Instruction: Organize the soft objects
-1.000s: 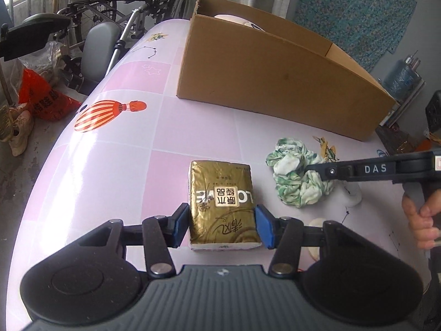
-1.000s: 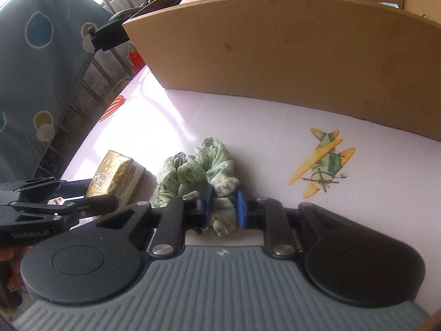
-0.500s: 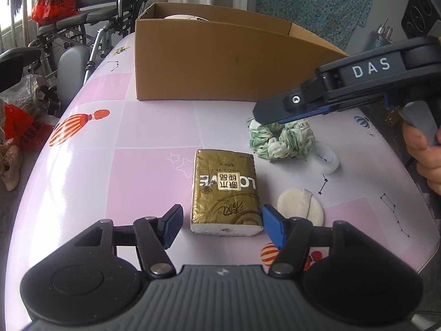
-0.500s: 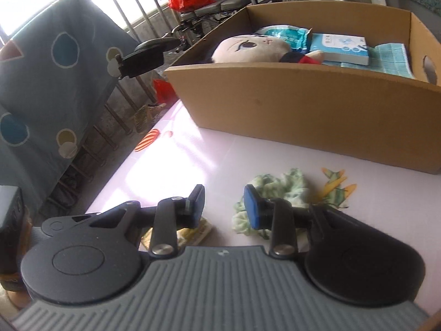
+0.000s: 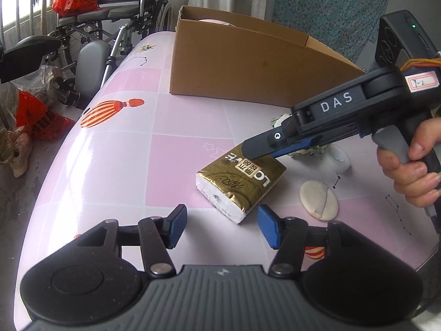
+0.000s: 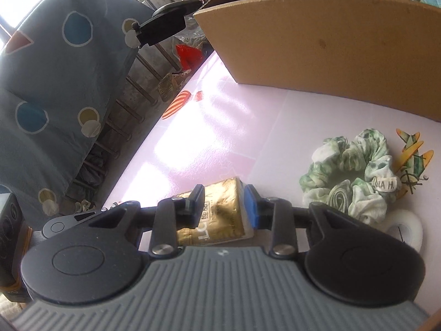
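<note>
Right gripper (image 6: 223, 204) jaws, part-open, straddle the gold tissue pack (image 5: 240, 184), needing closure; left gripper (image 5: 220, 229) jaws wide, empty.

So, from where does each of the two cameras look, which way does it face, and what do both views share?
Left wrist: sits on the left gripper, looks forward and down over the pink table toward the cardboard box; its own open fingers show, plus the right gripper and the hand holding it.
Right wrist: sits on the right gripper, looks down at the table edge; its own fingers show just above the tissue pack.
Shared: tissue pack, green scrunchie, tape roll, box.
</note>
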Tool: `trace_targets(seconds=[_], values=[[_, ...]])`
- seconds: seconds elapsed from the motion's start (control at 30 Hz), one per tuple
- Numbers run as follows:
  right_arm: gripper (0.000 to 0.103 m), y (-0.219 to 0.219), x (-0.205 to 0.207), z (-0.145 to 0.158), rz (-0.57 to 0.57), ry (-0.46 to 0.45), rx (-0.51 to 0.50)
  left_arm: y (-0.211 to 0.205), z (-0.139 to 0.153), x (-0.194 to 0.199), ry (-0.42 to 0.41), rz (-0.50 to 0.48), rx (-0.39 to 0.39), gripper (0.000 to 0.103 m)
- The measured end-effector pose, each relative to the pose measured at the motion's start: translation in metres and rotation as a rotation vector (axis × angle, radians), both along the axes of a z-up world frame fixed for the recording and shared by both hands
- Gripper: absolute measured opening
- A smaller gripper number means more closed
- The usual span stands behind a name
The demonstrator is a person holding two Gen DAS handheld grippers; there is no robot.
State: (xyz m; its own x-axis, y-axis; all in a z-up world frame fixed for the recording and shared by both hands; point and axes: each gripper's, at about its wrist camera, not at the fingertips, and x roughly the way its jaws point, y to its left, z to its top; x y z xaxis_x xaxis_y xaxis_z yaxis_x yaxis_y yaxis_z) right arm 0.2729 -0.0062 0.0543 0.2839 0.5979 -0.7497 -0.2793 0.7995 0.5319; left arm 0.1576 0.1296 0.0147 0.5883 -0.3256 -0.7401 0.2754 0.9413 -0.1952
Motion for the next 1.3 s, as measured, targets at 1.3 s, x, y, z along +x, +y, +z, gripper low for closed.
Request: trace_targets(seconds=[1.3], values=[[0.03,-0.224,0.233,0.044,-0.392,-0.077,-0.081,-0.248,0.061,0.347,-0.007,-0.606,0.314,0.05]])
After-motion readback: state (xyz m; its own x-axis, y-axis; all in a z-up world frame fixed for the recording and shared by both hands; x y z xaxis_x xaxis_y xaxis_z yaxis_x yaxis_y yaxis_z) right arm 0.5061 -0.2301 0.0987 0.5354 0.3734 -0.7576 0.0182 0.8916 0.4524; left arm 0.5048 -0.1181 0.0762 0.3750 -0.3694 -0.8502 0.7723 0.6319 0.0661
